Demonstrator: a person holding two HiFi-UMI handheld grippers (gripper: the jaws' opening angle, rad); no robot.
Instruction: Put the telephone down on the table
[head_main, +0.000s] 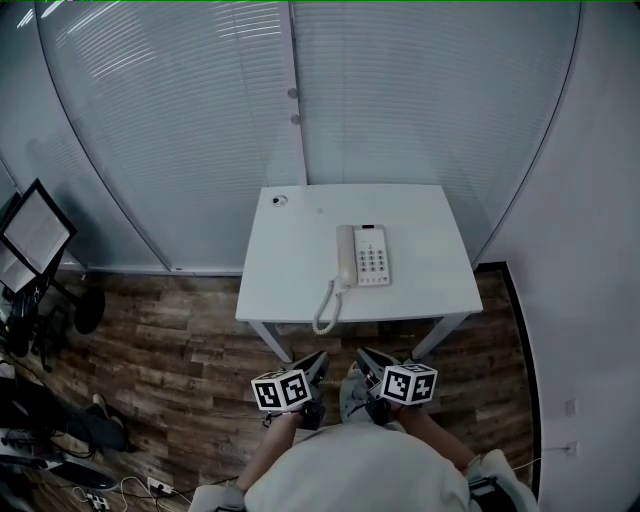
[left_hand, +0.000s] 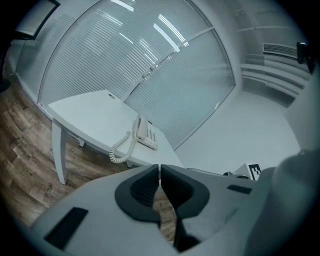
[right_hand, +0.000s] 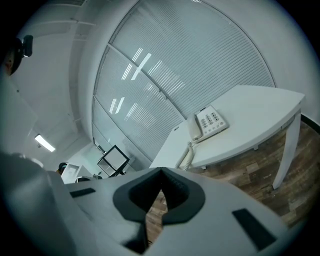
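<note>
Closest to the camera, at the bottom of the head view, the person's light-coloured top fills the frame edge, and both arms reach forward from it. Just above, the left gripper (head_main: 318, 360) and the right gripper (head_main: 366, 356) hang side by side over the wooden floor (head_main: 180, 340), short of the table (head_main: 290, 260). Each gripper view shows its own dark pads pressed together with nothing between them, only floor showing past the tips.

Further up the frame, the telephone (head_main: 362, 256) lies flat on the table, right of centre. Its handset (head_main: 345, 256) sits in the cradle along the left side of the keypad. The coiled cord (head_main: 326, 308) runs down from the handset and loops over the table's near edge. A small round thing (head_main: 279, 200) sits at the far left corner of the table; what it is cannot be told. Behind the table stands a glass wall with blinds (head_main: 200, 100).

By the look of it the telephone is a stiff, hollow plastic body, fairly light, with a smooth shell that narrow pads could slip on. The handset probably rests loose and would lift away from the base, with the springy cord tugging back. The slim middle of the handset looks like the surest place to pinch. For the base, the two long sides would serve, one gripper on each.
</note>
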